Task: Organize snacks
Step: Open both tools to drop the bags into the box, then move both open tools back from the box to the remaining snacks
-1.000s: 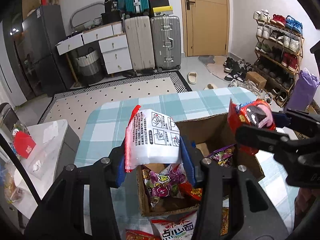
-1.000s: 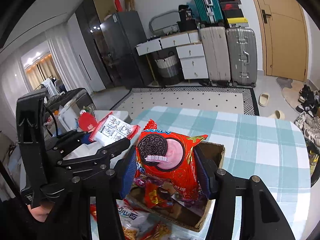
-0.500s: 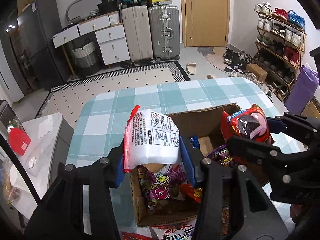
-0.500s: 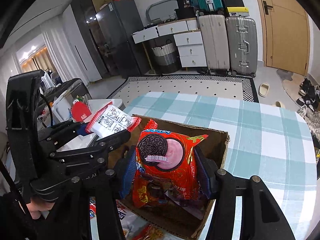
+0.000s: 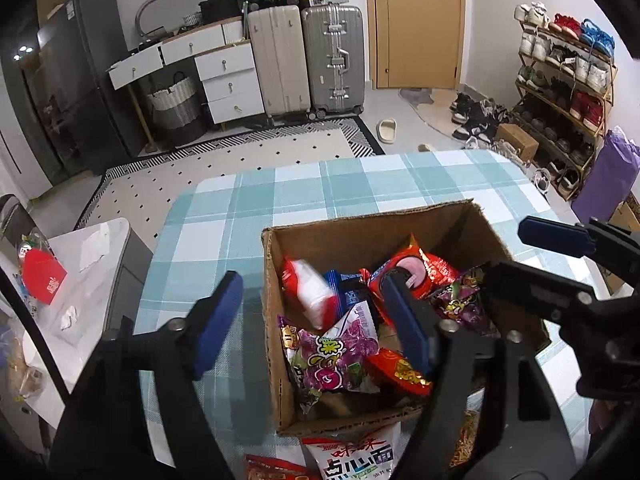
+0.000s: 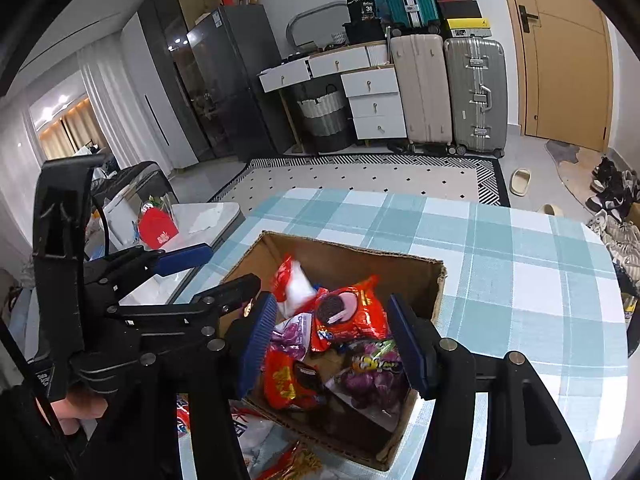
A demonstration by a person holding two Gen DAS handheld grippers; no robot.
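Observation:
A brown cardboard box [image 5: 360, 228] [image 6: 344, 252] stands on the checked table and holds several snack packs. A white and red pack [image 5: 310, 292] [image 6: 294, 286] lies blurred at its left side. A red Oreo pack [image 5: 424, 270] [image 6: 348, 312] lies next to it on the purple packs [image 5: 332, 356] [image 6: 372, 376]. My left gripper [image 5: 316, 320] is open and empty over the box's left wall. My right gripper [image 6: 332, 344] is open and empty above the box. The right gripper also shows in the left wrist view [image 5: 516, 256].
More snack packs lie on the table in front of the box [image 5: 352, 456] [image 6: 280, 452]. A white side table [image 5: 88, 272] with a red item stands to the left. The teal checked tablecloth [image 6: 520, 280] extends behind and right of the box.
Both grippers have opened. The white and red pack and the Oreo pack have dropped from them into the box.

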